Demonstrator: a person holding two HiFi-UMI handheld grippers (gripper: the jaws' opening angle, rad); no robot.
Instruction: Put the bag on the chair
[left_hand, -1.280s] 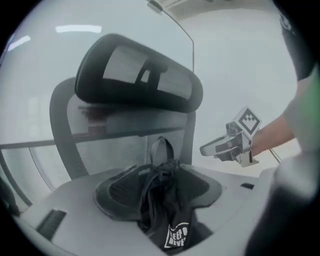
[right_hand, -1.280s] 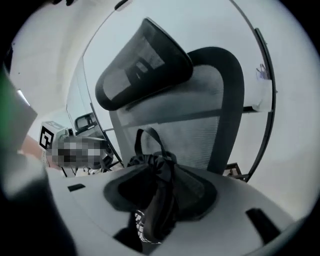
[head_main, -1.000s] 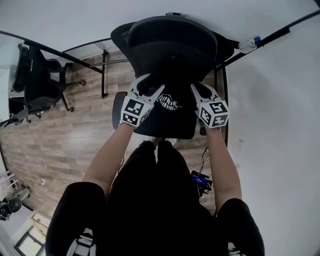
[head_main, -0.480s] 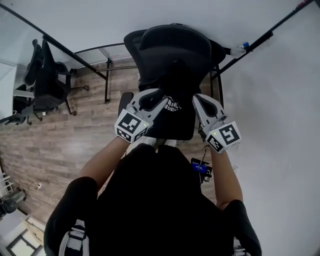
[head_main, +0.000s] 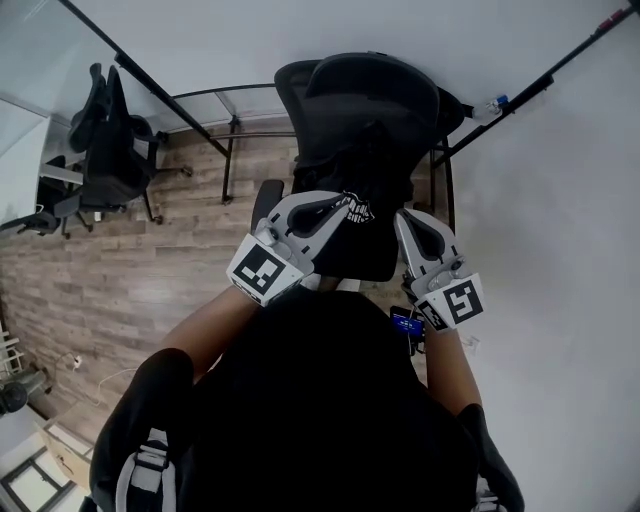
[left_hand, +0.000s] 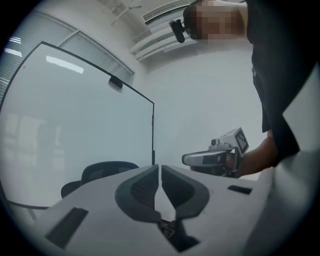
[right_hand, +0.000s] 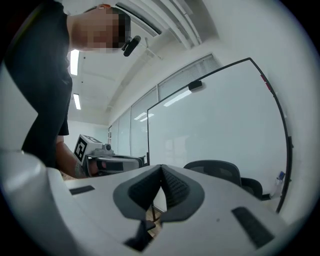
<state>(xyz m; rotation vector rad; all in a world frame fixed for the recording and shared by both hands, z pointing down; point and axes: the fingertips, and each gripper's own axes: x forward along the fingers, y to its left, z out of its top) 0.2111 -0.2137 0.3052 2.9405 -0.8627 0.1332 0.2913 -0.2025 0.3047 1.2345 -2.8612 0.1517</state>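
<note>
A black bag (head_main: 352, 208) with a white print lies on the seat of the black office chair (head_main: 375, 95), straight ahead of the person. My left gripper (head_main: 338, 203) hovers over the bag's near left side. Its jaws are closing, almost together, with nothing between them (left_hand: 160, 167). To the bag's right my right gripper (head_main: 410, 217) is shut and empty (right_hand: 161, 167). Both gripper views look upward at the whiteboard and ceiling, and each shows the other gripper (left_hand: 215, 159) (right_hand: 107, 161) beside it.
A second black office chair (head_main: 110, 140) stands at the left on the wood floor. Black desk legs (head_main: 230, 160) and a glass partition frame run behind the chair. A white wall fills the right side. A small blue and black device (head_main: 405, 322) lies on the floor by my right gripper.
Both grippers have drawn back from the bag toward the person. The left jaws went from wide open to nearly together, and the right jaws have shut. The bag stays on the seat.
</note>
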